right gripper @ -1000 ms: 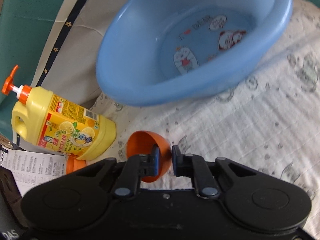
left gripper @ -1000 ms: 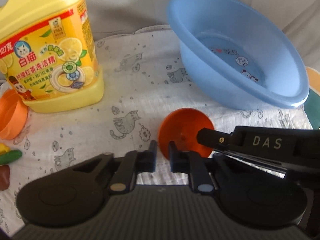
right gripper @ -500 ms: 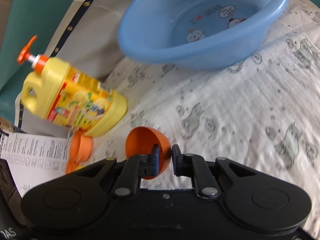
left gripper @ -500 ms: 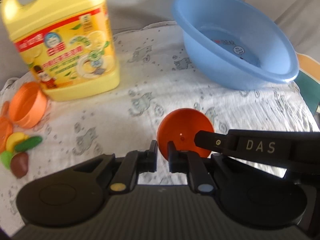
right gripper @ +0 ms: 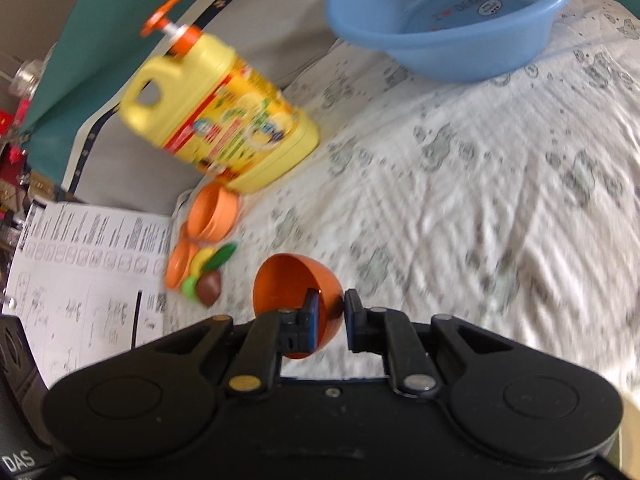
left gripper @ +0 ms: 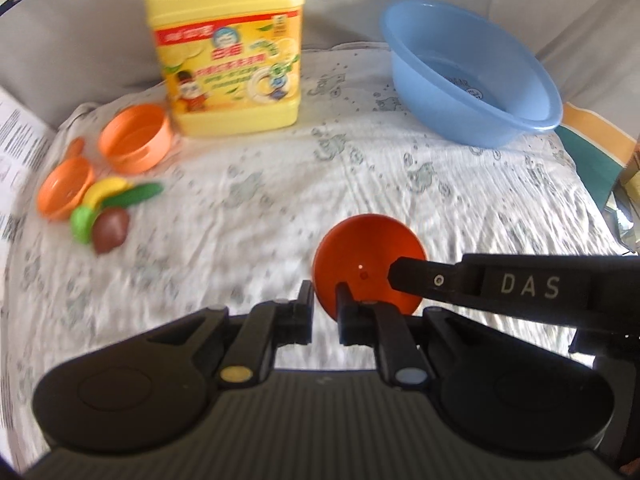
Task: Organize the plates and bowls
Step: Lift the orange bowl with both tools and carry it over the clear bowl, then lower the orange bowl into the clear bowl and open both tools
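Observation:
A small dark-orange bowl (left gripper: 366,256) is held tilted above the cat-print cloth; it also shows in the right wrist view (right gripper: 296,284). My left gripper (left gripper: 324,308) is shut on its near rim. My right gripper (right gripper: 332,312) is shut on its rim too, and its finger reaches in from the right in the left wrist view (left gripper: 416,276). A light-orange bowl (left gripper: 134,138) lies on its side at the left, with a small orange dish (left gripper: 64,192) beside it. A blue basin (left gripper: 472,72) stands at the far right.
A big yellow detergent jug (left gripper: 228,44) stands at the back, with its orange pump in the right wrist view (right gripper: 168,20). Toy vegetables (left gripper: 108,212) lie beside the orange dish. A printed paper sheet (right gripper: 88,272) lies off the cloth's left edge.
Both grippers have pulled back and up with the orange bowl held between them. The basin and jug look farther away, and the left orange bowl, dish and toy vegetables have come into view.

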`<state>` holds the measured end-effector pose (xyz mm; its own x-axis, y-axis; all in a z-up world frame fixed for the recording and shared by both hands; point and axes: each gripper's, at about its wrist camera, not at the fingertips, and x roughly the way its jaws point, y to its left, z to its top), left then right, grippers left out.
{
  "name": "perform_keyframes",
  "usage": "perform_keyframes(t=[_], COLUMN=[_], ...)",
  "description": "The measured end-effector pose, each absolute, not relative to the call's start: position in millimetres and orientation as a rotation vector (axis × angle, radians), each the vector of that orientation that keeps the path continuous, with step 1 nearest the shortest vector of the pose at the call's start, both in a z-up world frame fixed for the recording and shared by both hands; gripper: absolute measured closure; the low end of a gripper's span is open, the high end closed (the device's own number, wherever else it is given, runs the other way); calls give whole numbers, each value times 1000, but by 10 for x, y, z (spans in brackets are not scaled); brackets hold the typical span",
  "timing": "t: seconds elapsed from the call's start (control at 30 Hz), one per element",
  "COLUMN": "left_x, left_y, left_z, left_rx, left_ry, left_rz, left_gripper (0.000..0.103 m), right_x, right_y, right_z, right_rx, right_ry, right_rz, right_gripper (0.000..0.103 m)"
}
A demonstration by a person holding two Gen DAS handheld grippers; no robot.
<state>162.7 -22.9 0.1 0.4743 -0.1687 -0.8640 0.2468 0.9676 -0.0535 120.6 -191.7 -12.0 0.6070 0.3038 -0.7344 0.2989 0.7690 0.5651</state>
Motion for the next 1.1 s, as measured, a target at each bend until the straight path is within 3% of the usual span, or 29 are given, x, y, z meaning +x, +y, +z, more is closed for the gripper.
perform_keyframes(t=[0.5,1.1], left_x=[643,39], left_y=[269,491], left_z=[183,-38], left_rx=[8,-47], left_ry=[1014,1059], left_rz=[-241,-254], left_gripper=[92,89], right_x=[424,-92], right_y=[-1357,-1097], right_z=[150,72], right_rx=[630,555], right_ry=[962,1050], right_rz=[67,92], right_gripper=[90,90])
